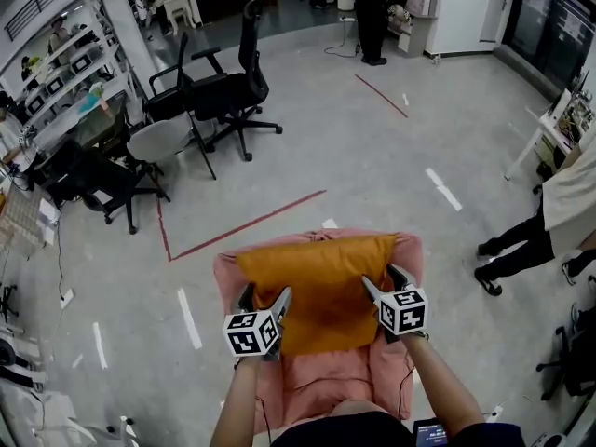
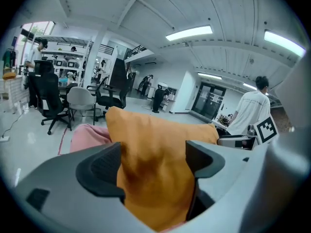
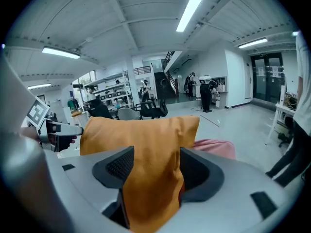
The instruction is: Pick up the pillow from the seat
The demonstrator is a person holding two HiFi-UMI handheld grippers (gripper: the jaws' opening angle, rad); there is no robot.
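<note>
Noted bare forearms (image 1: 237, 403) closest to the lens, one behind each tool, each tool topped by a marker cube (image 1: 253, 331) in black and white squares.

Examined left tongs (image 2: 153, 152): body of smooth matt grey plastic, rounded in outline, pads dark and finely ribbed. Found jaws spread wide, released, not clenched. Found pillow (image 1: 317, 282) bunched into the gap, cloth against one pad, a thin dark slit beside the other.

Examined right tongs (image 3: 155, 154): same grey shell, same ribbed dark pads. Found jaws likewise wide apart and released, a fold of the pillow hanging between the pads and brushing both.

Recorded pillow as soft, rectangular, covered in mustard-orange woven cloth, creased and shadowed near the jaws, far corners drawn to points. Located it lying on the seat (image 1: 317, 394), spanning from one tool to the other and reaching beyond both, its two near corners inside the jaws.

Recorded seat as pink, plush and rounded, directly under the pillow, showing past its far edge and on the near side of both tools.

Logged floor (image 1: 372, 156) as pale grey and glossy, with a red tape line (image 1: 251, 222) just beyond the seat. Logged black office chairs (image 1: 233, 91) on wheeled star bases well beyond the left tongs and off to its left. Logged a person (image 1: 568, 203) in white top and dark trousers, standing well to the right of the right tongs
</note>
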